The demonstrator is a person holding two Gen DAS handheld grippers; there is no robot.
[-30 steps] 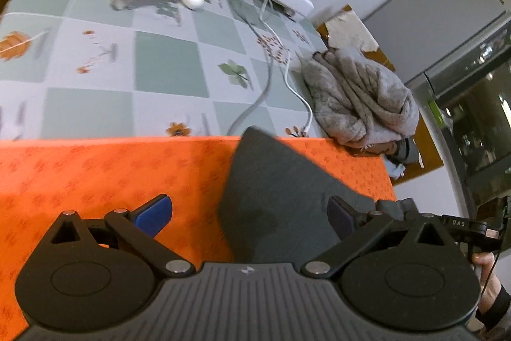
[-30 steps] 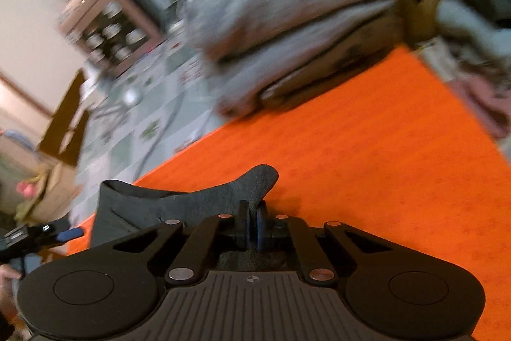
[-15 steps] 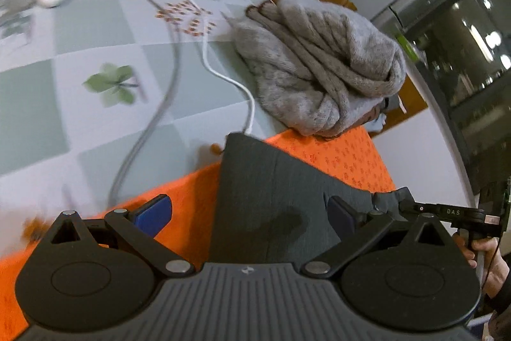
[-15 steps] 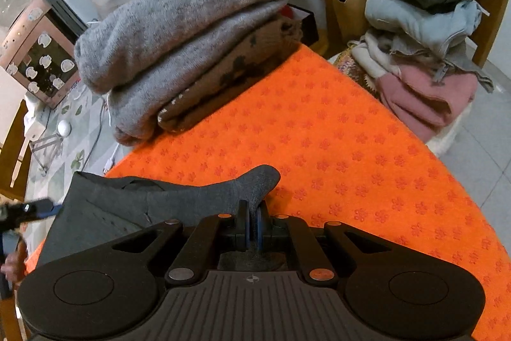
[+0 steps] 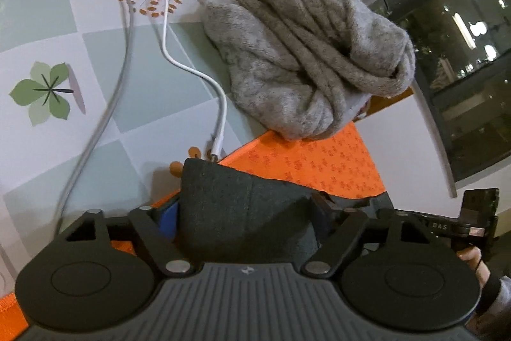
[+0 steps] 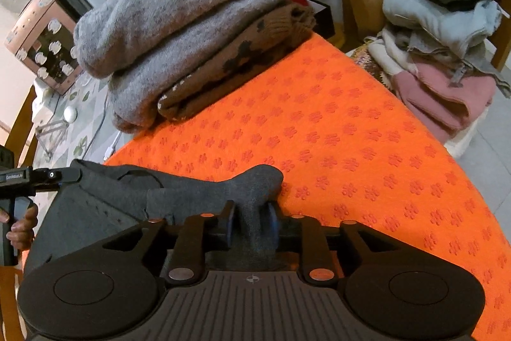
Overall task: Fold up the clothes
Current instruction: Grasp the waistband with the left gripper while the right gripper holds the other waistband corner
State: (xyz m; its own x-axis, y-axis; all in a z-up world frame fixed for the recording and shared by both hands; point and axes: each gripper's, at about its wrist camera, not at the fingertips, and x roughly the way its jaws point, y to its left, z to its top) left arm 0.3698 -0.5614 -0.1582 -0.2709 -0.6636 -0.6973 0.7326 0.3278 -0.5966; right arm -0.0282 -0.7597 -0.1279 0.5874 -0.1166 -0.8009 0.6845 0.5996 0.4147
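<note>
Dark grey garment (image 6: 198,190) lies bunched at the orange mat's (image 6: 351,130) nine o'clock edge. Right gripper (image 6: 250,227) fingers pinch a fold; left gripper (image 5: 246,213) fingers straddle the cloth, spread. Keep the fabric taut between both and lay edges square.

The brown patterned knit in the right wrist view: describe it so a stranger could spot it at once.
Find the orange mat, then the folded stack at its far edge. The brown patterned knit is the bottom layer, under the gray sweater; it alone shows dark blotches and a pale dotted edge.
</note>
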